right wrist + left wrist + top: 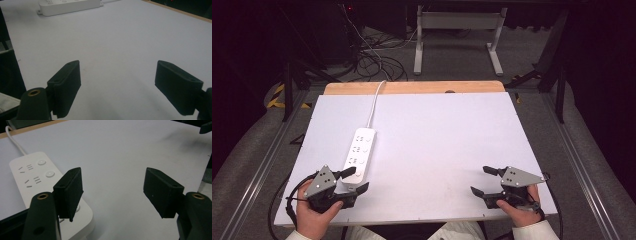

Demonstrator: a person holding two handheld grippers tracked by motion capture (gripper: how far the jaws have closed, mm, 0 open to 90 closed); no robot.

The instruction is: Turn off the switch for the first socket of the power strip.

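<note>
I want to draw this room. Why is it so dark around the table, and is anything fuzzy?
High view: the white table is brightly lit, the floor behind stays dim. Left gripper view: the power strip looks sharp, the near tongs slightly soft. Right gripper view: faint shadows under the tongs.

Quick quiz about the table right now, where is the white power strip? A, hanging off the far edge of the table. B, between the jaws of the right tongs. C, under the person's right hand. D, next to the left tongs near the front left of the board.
D: in the high view the white power strip lies flat on the board with its near end beside the open left tongs, far from the right tongs.
</note>
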